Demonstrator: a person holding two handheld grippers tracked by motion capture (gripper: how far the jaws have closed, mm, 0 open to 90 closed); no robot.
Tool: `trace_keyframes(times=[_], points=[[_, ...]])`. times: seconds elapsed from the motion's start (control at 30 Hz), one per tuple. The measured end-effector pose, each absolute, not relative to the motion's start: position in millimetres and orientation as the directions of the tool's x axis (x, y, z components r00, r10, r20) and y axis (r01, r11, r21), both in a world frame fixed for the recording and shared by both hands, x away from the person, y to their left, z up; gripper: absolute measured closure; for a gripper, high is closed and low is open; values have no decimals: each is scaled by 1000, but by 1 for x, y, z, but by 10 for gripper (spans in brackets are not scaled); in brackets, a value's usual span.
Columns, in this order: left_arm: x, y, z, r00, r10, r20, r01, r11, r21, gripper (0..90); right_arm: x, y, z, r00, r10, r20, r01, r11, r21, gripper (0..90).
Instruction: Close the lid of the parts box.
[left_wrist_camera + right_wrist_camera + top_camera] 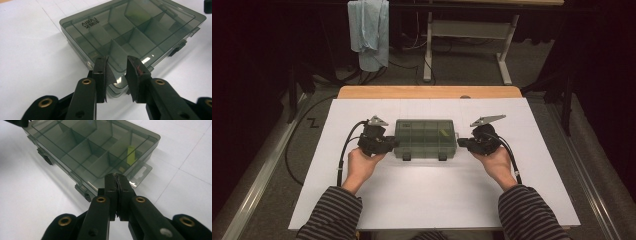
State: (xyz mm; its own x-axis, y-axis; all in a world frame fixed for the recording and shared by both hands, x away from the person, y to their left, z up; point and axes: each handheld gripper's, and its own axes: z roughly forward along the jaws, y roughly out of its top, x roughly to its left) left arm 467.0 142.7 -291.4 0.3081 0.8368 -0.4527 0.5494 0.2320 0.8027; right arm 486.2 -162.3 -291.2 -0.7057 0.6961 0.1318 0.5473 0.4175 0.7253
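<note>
White table — compartment box between parted left jaws, right jaws closed, empty

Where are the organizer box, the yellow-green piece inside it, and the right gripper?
organizer box [425, 137]: high view, middle of its lid.
yellow-green piece [131, 155]: right gripper view, its upright face.
right gripper [117, 180]: right gripper view, between its closed fingertips.

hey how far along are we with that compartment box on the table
Early. Done: both tools sit at the box's ends. In hand: the left tool stands open around its near corner, and the right tool is shut at the opposite end. Left: the lid is down and both front latches look fastened.
</note>
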Motion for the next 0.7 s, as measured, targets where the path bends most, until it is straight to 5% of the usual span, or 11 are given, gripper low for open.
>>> trace_keyframes(times=[0.7], points=[[465,134,-297,325,847,-422,549,194,813,698,485,-147,-296,-729,672,128,538,447,715,900]])
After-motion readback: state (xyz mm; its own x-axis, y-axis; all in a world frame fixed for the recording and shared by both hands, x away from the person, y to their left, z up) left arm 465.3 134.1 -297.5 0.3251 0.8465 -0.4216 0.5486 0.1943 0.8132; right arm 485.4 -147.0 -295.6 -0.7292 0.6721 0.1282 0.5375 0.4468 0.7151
